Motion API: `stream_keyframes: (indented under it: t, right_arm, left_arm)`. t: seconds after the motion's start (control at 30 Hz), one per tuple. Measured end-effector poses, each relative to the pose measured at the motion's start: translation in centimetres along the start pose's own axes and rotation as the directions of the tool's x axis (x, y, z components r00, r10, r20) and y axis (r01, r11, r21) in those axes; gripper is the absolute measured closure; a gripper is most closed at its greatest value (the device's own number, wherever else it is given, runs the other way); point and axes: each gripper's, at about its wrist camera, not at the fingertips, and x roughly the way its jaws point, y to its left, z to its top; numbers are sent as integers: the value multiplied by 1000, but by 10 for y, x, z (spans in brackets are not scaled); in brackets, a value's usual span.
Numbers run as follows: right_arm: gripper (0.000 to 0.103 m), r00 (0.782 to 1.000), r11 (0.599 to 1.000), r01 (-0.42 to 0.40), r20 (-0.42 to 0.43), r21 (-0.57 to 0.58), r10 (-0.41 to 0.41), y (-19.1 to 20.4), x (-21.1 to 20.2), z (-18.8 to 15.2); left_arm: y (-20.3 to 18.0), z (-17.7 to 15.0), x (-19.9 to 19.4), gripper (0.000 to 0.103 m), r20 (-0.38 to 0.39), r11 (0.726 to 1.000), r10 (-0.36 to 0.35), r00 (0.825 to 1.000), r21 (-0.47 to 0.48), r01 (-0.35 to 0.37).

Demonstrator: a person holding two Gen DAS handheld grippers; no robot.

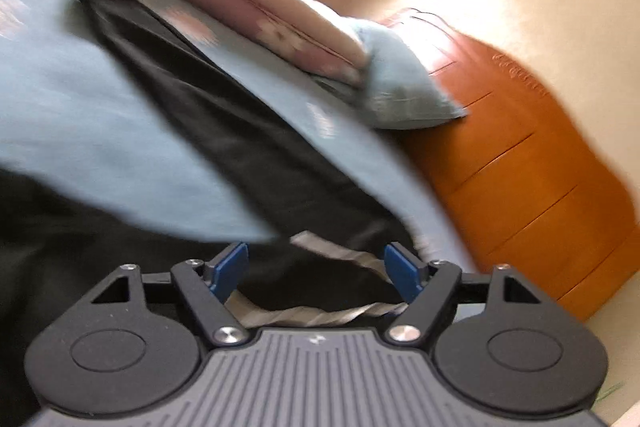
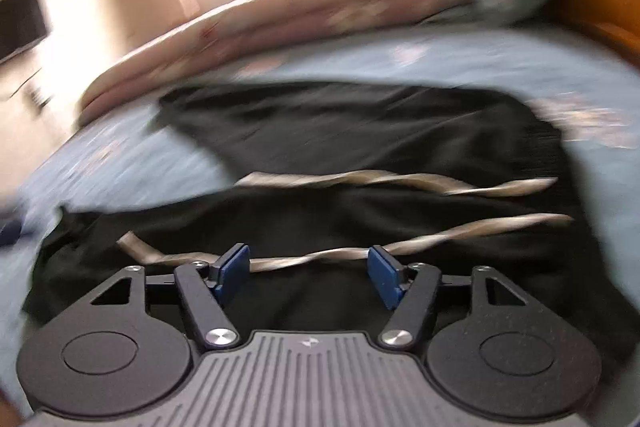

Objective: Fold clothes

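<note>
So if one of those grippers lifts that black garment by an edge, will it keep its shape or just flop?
Probably flop: the black garment lies limp and creased on the blue bedsheet. Its pale drawstrings look twisted and loose, so they would likely dangle. It looks thin, so probably light, though blur limits certainty.

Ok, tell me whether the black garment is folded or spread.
Spread, not neatly folded: the black garment lies rumpled across the blue sheet, both pale drawstrings trailing over it.

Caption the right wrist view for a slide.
Open right claw over black pants on the bed.
</note>
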Motion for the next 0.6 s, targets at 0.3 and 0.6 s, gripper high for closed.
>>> stream_keyframes:
  t: [0.3, 0.6]
  right_arm:
    - [28, 980, 987, -159, -117, 12, 160, 18, 36, 12]
    - [23, 972, 981, -188, -131, 49, 193, 3, 49, 14]
  left_arm:
    - [44, 50, 172, 28, -321, 973, 42, 946, -200, -111]
    - [53, 42, 197, 24, -245, 956, -51, 968, -293, -23]
